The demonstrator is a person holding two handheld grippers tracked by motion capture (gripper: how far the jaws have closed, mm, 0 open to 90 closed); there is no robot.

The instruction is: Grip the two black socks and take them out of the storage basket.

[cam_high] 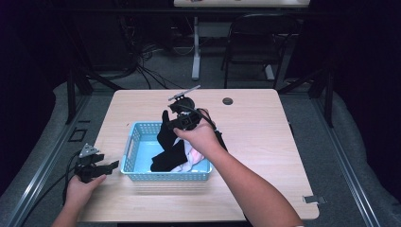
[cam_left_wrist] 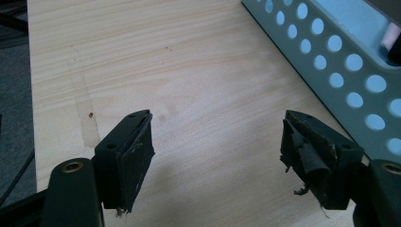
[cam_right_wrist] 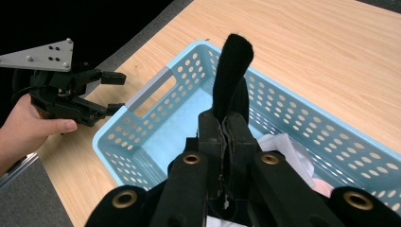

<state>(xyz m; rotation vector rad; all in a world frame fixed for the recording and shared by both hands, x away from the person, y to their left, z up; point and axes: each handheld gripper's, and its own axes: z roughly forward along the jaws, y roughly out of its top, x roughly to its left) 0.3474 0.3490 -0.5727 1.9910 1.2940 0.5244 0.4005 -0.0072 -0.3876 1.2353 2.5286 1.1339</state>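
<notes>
The black cloth (cam_right_wrist: 231, 75) is clamped between the closed jaws of the right gripper (cam_right_wrist: 226, 142); its free end stands up past the jaw tips, and the rest hangs down into the blue basket (cam_high: 137, 142) below the jaws. In the high view the right gripper (cam_high: 182, 118) is raised over the basket's far side, with the forearm reaching in diagonally from the lower right.

The left gripper (cam_left_wrist: 217, 137) is level and low over the table, jaws wide apart with nothing between them — bare wood lies in the gap, and the basket wall (cam_left_wrist: 340, 71) runs just outside one jaw. In the high view the left gripper (cam_high: 92, 166) sits just beside the basket's left end.

Also inside the basket lies a white and pink cloth (cam_high: 193, 158), below the right jaws.

The table (cam_high: 265, 142) is light wood with a round dark cap (cam_high: 228, 101) near its far edge. Beyond it — grey floor, cables, a black chair (cam_high: 257, 42) and a second table's leg (cam_high: 196, 47) in a dark room.

Count: two grippers, one basket, one black cloth, one chair.
</notes>
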